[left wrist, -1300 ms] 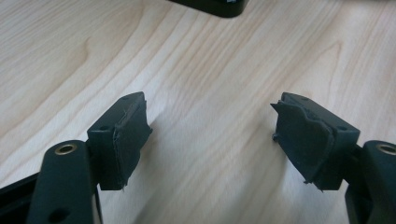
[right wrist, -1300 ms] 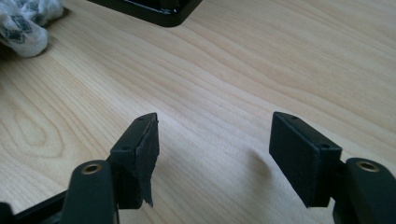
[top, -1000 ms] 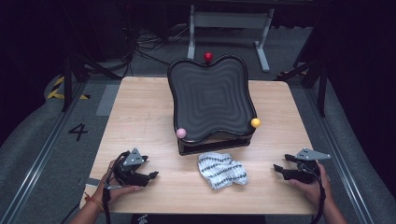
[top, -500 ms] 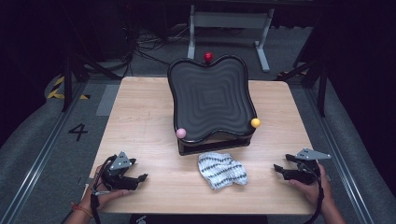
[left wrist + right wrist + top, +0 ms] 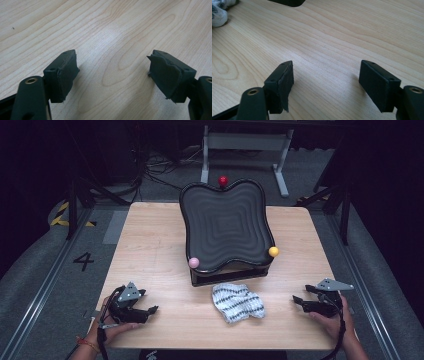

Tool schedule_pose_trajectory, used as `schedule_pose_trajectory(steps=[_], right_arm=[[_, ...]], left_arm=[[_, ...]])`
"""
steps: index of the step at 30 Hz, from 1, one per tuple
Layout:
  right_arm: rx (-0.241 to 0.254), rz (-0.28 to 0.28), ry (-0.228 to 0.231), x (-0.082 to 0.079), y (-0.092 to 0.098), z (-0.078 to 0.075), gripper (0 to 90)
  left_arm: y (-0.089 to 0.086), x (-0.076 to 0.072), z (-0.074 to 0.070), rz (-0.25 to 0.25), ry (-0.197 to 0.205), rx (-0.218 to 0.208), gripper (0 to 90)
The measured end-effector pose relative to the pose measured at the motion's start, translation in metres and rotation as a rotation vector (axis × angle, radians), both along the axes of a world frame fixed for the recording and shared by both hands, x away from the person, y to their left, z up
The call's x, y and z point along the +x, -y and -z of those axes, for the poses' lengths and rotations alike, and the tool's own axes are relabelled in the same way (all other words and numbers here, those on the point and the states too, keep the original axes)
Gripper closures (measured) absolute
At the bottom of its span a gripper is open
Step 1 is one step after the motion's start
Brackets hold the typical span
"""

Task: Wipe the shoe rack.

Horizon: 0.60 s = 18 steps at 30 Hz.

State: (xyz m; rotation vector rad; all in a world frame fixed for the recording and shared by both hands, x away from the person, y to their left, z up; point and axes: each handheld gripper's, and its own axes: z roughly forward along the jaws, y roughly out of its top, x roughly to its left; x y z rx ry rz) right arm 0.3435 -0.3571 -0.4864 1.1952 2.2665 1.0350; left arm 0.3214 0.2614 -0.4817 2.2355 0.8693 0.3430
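Note:
A black wavy-edged tray [image 5: 225, 227] stands tilted on a dark base at the middle of the wooden table [image 5: 150, 245]. Its rim carries a red ball [image 5: 223, 181] at the far side, a pink ball [image 5: 194, 262] at the near left and a yellow ball [image 5: 273, 251] at the near right. A crumpled white cloth with dark stripes [image 5: 237, 302] lies in front of the tray. My left gripper [image 5: 150, 310] rests near the table's front left corner, open, with bare wood between its jaws [image 5: 112, 72]. My right gripper [image 5: 297, 302] sits open at the front right [image 5: 325, 77].
The cloth's edge [image 5: 219, 11] and a dark corner of the tray base [image 5: 287, 2] lie beyond the right gripper. A metal stand [image 5: 245, 142] and cables are on the floor behind the table. Floor rails run along both sides.
My left gripper drew back toward the table's front left edge, then shifted slightly right and forward again. The right gripper has stayed in place.

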Motion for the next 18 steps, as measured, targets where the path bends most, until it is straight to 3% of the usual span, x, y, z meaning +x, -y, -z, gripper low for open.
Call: schedule_pose_trajectory(steps=[18], right_arm=[[-0.006, -0.001, 0.002, 0.0003, -0.0001, 0.0001, 28.1]], left_arm=[[-0.0001, -0.0003, -0.0003, -0.015, -0.007, 0.001, 23.2]])
